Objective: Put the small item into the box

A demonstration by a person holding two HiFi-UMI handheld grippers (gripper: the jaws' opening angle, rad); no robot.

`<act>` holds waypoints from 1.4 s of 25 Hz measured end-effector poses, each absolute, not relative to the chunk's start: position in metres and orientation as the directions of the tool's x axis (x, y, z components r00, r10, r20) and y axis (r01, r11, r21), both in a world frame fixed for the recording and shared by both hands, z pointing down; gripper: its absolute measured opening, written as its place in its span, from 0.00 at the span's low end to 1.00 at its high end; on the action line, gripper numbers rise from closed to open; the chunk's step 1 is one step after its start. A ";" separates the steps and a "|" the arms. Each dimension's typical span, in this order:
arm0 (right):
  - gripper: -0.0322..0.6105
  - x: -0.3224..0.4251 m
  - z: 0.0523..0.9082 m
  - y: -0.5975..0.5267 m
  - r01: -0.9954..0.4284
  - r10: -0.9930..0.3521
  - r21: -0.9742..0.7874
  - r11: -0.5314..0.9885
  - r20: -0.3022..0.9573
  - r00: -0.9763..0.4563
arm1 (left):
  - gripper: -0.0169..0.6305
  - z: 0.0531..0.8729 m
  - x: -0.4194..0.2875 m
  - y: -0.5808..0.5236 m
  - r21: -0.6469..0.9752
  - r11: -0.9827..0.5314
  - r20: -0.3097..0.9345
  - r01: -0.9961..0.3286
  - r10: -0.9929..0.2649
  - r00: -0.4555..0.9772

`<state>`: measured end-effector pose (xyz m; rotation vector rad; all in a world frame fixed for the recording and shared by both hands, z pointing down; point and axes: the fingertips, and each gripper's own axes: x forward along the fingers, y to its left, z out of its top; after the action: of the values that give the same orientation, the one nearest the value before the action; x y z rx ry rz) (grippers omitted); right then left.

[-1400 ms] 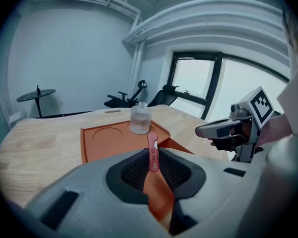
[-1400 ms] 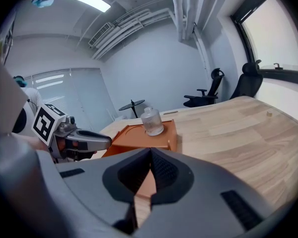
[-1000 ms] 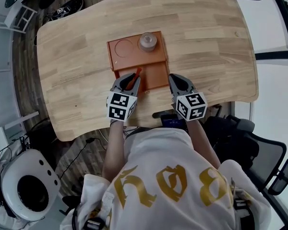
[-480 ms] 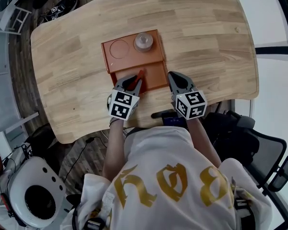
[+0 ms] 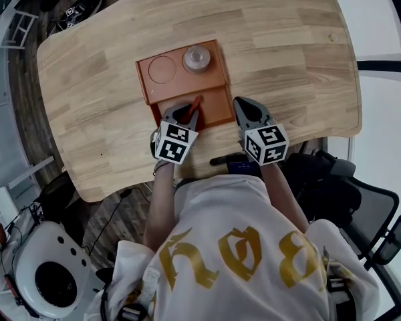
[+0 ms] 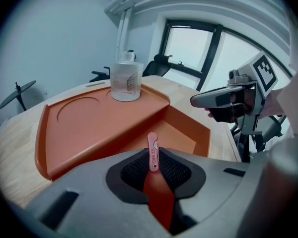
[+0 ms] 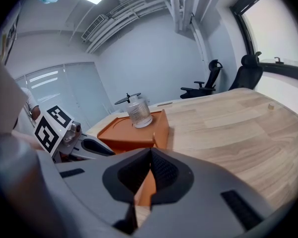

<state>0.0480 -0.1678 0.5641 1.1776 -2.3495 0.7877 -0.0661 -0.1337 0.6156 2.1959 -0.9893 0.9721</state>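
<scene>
An orange box point(image 5: 162, 89) lies mid-table, with a raised shelf at the back and a sunken compartment point(image 5: 215, 110) in front. My left gripper point(image 5: 187, 110) is shut on a small flat red item point(image 5: 195, 103), which sticks out over the compartment's near left part. In the left gripper view the red item point(image 6: 152, 142) stands up between the pads of the left gripper point(image 6: 153, 158), above the orange box point(image 6: 94, 128). My right gripper point(image 5: 244, 107) sits just right of the box, shut with nothing in it; it also shows as the right gripper point(image 7: 150, 155) in its own view.
A clear jar point(image 5: 196, 57) stands on the box's shelf beside a round recess point(image 5: 162, 69). The wooden table point(image 5: 287, 52) ends just behind both grippers. A dark device point(image 5: 237, 162) lies at that edge. An office chair point(image 5: 361, 212) stands at the right.
The head view has shifted a little, so the box sits further left in it. The left gripper with the red item has edged slightly forward. The right gripper has hardly moved.
</scene>
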 end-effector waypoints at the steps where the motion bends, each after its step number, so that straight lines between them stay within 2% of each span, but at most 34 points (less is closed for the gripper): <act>1: 0.07 0.049 0.565 -0.168 -0.818 -0.594 -0.306 0.487 0.571 -0.567 | 0.12 0.617 -0.066 -0.134 0.166 -0.591 0.790 -0.789 -0.399 0.465; 8: 0.07 0.050 0.572 -0.174 -0.816 -0.582 -0.305 0.490 0.582 -0.567 | 0.12 0.631 -0.063 -0.137 0.088 -0.640 0.839 -0.763 -0.366 0.404; 16: 0.07 0.051 0.578 -0.176 -0.813 -0.565 -0.302 0.498 0.598 -0.568 | 0.12 0.643 -0.058 -0.130 0.091 -0.654 0.865 -0.751 -0.322 0.385; 30: 0.07 0.046 0.576 -0.172 -0.805 -0.560 -0.303 0.510 0.593 -0.579 | 0.12 0.644 -0.058 -0.130 0.207 -0.603 0.851 -0.771 -0.278 0.446; 35: 0.07 0.049 0.570 -0.171 -0.809 -0.570 -0.299 0.506 0.588 -0.574 | 0.16 0.640 -0.058 -0.131 0.244 -0.579 0.836 -0.778 -0.282 0.472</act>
<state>0.0487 -0.1710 0.5701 1.1379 -2.3368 0.7802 -0.0581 -0.1306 0.6399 2.0991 -0.8751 1.0324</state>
